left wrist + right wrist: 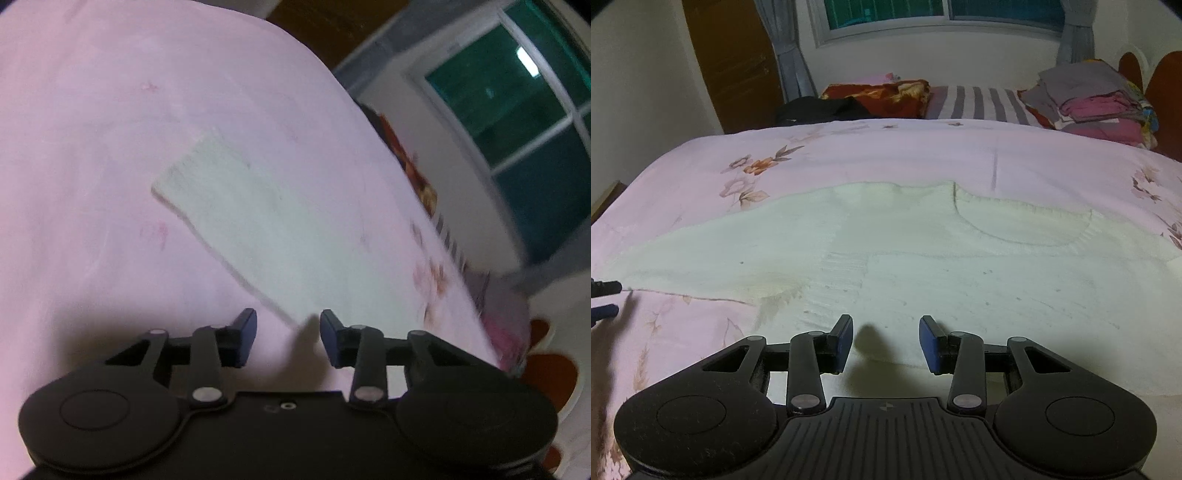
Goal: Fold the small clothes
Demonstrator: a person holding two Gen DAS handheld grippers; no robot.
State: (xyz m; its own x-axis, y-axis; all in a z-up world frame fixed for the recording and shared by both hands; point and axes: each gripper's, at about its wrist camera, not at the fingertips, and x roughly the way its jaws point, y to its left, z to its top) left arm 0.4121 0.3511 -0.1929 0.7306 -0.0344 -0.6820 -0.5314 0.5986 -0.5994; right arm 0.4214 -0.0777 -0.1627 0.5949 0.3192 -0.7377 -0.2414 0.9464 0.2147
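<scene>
My left gripper point(288, 334) hangs over the pink floral bedsheet point(92, 147) with its jaws at a narrow gap and nothing between the blue pads; the tip of a white sleeve point(258, 229) of the garment ends just ahead of them, toward twelve o'clock, without touching either pad. That sleeve runs up and away toward eleven o'clock, ending in a ribbed cuff, and lies flat on the sheet. The picture from this wrist is smeared, so finer detail of the cloth is lost. At two o'clock I see a window point(517, 110) with white frames.

My right gripper point(886, 343) sits low over the white knitted sweater point(923, 266), which is spread across the bed from nine o'clock to three o'clock. Its jaws stand at a narrow gap too, empty, with the sweater's near hem just beneath and ahead of them; I cannot tell whether the pads brush the knit. The round neckline point(1027, 221) lies at one o'clock. One sleeve is folded in over the body near the middle. At nine o'clock the tips of my left gripper poke in at the picture's edge, right at the end of the outstretched sleeve.

Beyond the sweater, at twelve o'clock, lie a red floral pillow point(886, 98) and a striped pillow point(979, 101); a stack of folded clothes point(1100, 103) sits at two o'clock.
</scene>
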